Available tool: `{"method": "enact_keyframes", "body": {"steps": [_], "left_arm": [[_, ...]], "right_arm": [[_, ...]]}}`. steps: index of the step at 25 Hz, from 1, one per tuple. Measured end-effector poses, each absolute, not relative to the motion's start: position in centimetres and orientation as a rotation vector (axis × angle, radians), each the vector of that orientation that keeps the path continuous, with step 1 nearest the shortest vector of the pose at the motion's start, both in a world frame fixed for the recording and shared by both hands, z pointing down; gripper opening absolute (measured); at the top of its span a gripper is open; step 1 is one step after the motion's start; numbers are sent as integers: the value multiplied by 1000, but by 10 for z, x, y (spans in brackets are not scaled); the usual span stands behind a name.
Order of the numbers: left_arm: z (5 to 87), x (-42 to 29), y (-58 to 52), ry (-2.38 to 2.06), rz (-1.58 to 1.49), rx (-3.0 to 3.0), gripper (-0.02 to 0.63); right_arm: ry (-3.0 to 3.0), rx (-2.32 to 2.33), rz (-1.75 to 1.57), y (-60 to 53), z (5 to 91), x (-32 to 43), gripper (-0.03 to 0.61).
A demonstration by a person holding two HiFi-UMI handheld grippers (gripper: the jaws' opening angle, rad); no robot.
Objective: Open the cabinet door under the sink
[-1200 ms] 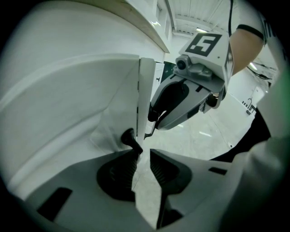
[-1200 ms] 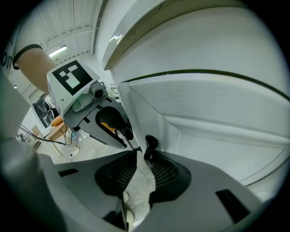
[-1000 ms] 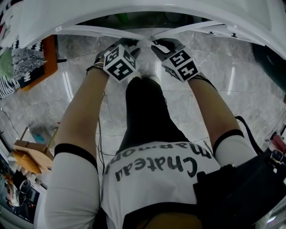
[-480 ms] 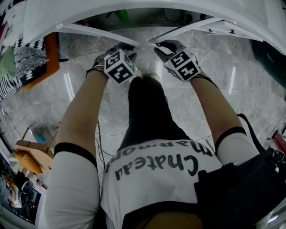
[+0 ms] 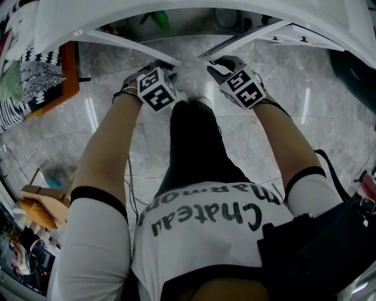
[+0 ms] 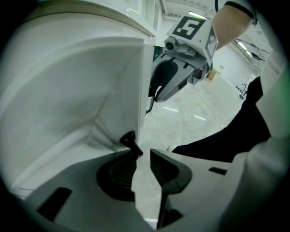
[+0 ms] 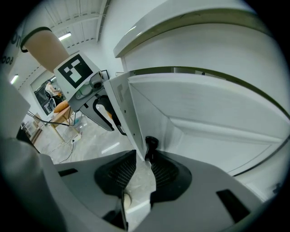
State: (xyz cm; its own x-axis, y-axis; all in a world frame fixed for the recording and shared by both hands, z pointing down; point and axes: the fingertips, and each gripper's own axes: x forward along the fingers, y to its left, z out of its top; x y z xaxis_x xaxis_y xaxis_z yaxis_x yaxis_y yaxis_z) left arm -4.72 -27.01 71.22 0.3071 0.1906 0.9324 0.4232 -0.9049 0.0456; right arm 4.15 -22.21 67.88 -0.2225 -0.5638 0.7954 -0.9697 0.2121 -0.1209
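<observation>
Plainly ajar beneath the white tabletop rim (image 5: 194, 6): both cabinet doors under the sink, swung out toward the person into an open V above the grey marble floor (image 5: 100, 129), with only a narrow gap between their free edges. At the free edge of the left door (image 5: 126, 44), the left tool (image 6: 144, 156), aimed steeply down with its jaws apart. Between its tips, that door's edge, with floor showing through the gap behind it (no pad visibly pressed against the panel). Just above the tip of one jaw, the small black left knob (image 6: 130, 139) on the door's face. At the free edge of the right door (image 5: 247, 36), the right tool (image 7: 142, 156), jaws just now opening wider. Between its tips, the door's edge, loose of the pads, and close against one jaw the black right knob (image 7: 151, 144). Inside the cabinet, above the doors in the head view, a green object (image 5: 160, 20), too blurred to name. Nearer the camera, two bare forearms, a white shirt and dark trousers.
</observation>
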Motion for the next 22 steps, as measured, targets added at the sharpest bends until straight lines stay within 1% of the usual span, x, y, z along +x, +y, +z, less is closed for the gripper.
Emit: {"method": "enact_keyframes", "body": {"steps": [22], "left_arm": [[721, -110, -265, -611, -1677, -2180, 87]], "right_arm": [[-1821, 1294, 785, -169, 689, 42, 94]]}}
